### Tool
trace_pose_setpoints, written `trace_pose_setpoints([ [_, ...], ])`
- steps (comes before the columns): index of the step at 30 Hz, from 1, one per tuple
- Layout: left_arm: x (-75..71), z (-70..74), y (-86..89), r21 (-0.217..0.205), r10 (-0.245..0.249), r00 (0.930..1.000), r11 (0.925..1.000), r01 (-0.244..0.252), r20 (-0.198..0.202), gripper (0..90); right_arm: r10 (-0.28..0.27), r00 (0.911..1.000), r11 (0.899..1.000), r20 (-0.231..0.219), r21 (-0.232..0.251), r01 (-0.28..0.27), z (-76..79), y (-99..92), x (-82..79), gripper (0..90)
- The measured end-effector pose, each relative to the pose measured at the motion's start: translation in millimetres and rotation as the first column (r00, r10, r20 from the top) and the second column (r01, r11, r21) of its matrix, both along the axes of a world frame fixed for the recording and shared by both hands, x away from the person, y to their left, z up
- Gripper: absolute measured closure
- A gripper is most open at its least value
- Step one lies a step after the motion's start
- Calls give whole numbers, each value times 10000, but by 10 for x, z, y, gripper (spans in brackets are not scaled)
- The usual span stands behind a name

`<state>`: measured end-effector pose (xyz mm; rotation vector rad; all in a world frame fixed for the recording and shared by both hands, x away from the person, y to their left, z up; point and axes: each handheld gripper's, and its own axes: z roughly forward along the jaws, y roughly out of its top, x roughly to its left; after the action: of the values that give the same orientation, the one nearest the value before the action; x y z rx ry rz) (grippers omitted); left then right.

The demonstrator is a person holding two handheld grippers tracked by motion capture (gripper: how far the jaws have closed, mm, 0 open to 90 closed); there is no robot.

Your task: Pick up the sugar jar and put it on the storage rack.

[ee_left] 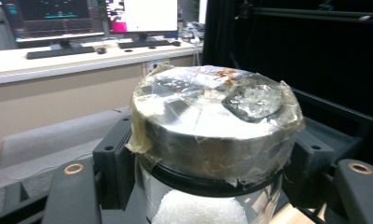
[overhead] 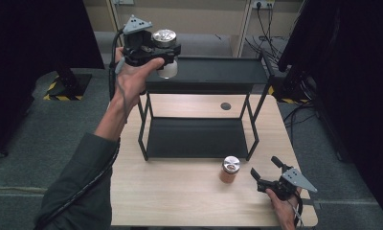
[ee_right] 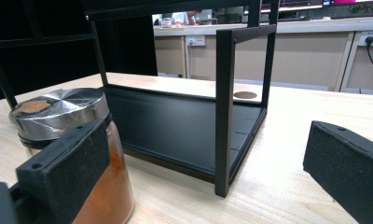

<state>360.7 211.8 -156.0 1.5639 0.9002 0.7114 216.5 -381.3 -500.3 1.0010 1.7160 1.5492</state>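
While the left hand (overhead: 132, 79) is raised at the far left corner of the table, the left gripper (overhead: 166, 53) is clamped tight around a glass jar (overhead: 166, 52) with white grains inside, held up in the air beside the top level of the black two-tier rack (overhead: 206, 72). From the left gripper view, that jar (ee_left: 212, 135) sits squarely between the two black jaws, its metal lid wrapped in wrinkled clear tape, the white contents showing just below the rim. The jar is off the table, level with the rack's upper shelf and at its left end, and upright.

Moving across: the rack stands on the light wooden table (overhead: 180, 191), both of its shelves bare. Just in front of its lower shelf, towards the right, a second jar (overhead: 230, 169) stands on the table, filled with orange-brown powder and capped with a silver lid.

Over on the right, the right gripper (overhead: 267, 166) rests low near the table's front right corner, jaws spread wide with nothing between them. In the right gripper view, the orange jar (ee_right: 68, 140) sits just beside and behind the left-hand jaw, outside the gap, the rack's front post (ee_right: 224, 112) straight ahead.
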Motion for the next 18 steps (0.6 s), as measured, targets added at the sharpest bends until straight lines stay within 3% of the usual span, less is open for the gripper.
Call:
trace_pose_setpoints([
  [2, 13, 4, -29, -77, 263, 9995, 9996, -264, -177, 315, 8, 10000, 10000, -3, 5, -8, 0, 0, 1, 6],
  [7, 90, -56, -80, -125, 601, 9981, 9981, -602, -130, 315, 30, 10000, 10000, 3, -10, -30, 2, 1, -1, 6],
  [18, 242, -228, -157, -359, 1052, 9942, 9937, -1059, -211, 315, 24, 10000, 10000, 2, 10, -24, 2, -2, -2, 6],
])
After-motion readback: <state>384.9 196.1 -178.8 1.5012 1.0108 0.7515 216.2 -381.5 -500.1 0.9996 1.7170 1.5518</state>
